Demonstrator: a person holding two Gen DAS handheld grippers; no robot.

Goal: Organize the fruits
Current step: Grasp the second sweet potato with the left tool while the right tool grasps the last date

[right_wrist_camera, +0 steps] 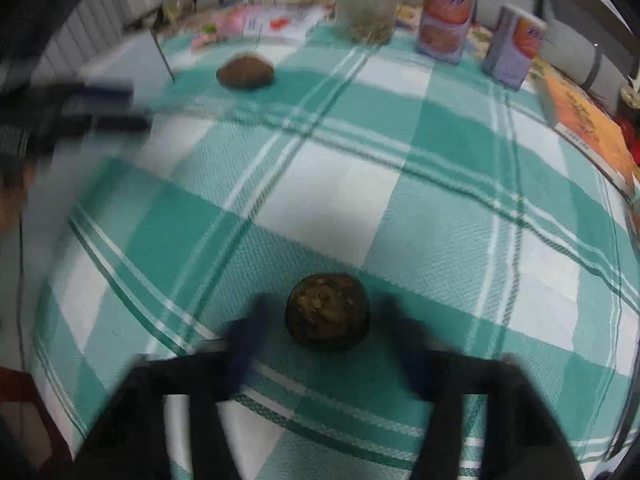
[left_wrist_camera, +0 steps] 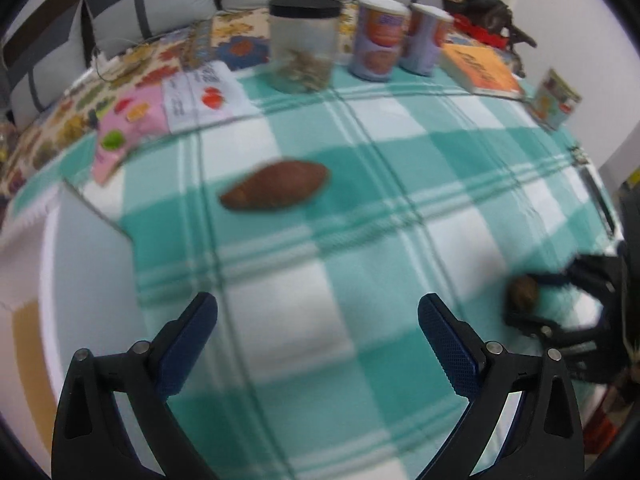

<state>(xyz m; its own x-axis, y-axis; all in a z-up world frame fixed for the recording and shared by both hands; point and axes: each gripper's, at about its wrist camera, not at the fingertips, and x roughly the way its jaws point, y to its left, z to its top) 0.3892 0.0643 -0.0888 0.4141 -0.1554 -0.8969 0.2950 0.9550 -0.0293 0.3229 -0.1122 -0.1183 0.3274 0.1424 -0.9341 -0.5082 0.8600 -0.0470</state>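
A brown pointed oval fruit (left_wrist_camera: 276, 185) lies on the green-and-white checked cloth (left_wrist_camera: 360, 216), ahead of my open, empty left gripper (left_wrist_camera: 318, 320). It also shows far left in the right wrist view (right_wrist_camera: 245, 73). A small round dark brown fruit (right_wrist_camera: 327, 312) lies on the cloth between the blurred fingers of my open right gripper (right_wrist_camera: 324, 332); the fingers flank it with gaps on both sides. In the left wrist view this round fruit (left_wrist_camera: 524, 294) and the right gripper (left_wrist_camera: 532, 298) appear at the right edge.
A white container (left_wrist_camera: 80, 264) stands at the left. At the back stand a black-lidded jar (left_wrist_camera: 302, 44), two printed cartons (left_wrist_camera: 378, 40), an orange book (left_wrist_camera: 482, 70), a small box (left_wrist_camera: 556, 98) and leaflets (left_wrist_camera: 160, 108). Grey cushions lie behind.
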